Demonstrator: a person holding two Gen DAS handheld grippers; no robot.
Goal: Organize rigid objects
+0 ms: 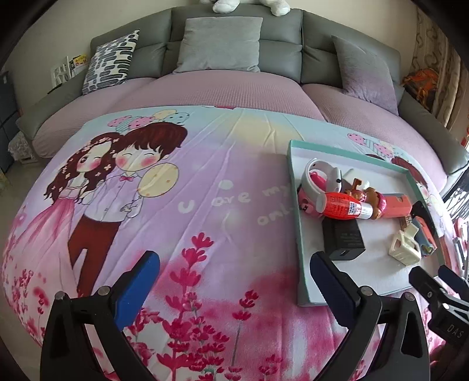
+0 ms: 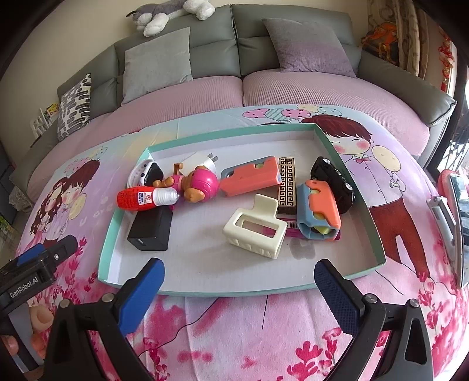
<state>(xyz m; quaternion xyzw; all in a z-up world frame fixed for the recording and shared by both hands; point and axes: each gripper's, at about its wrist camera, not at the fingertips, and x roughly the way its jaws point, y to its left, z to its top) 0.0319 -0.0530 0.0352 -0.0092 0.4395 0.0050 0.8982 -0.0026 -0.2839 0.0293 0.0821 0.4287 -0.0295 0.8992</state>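
Note:
A shallow teal-rimmed tray (image 2: 378,234) (image 1: 299,234) lies on the cartoon blanket and holds several small objects. Among them are a cream hair claw (image 2: 255,231) (image 1: 406,247), a black charger block (image 2: 151,231) (image 1: 343,239), a red-and-white bottle (image 2: 143,199) (image 1: 343,206), a pink toy figure (image 2: 199,184), a white plug (image 2: 202,161), orange-and-blue cases (image 2: 249,175) (image 2: 319,208), a patterned box (image 2: 286,184) and a black toy car (image 2: 334,181). My right gripper (image 2: 239,281) stands open just before the tray's near rim, nothing between its fingers. My left gripper (image 1: 234,269) is open over bare blanket, left of the tray.
A grey sofa (image 2: 211,49) with cushions runs behind the blanket, a plush dog (image 2: 173,11) on its back. In the right wrist view the left gripper's body (image 2: 32,272) sits at the lower left with fingers of a hand below it. A phone-like device (image 2: 451,217) stands at the right edge.

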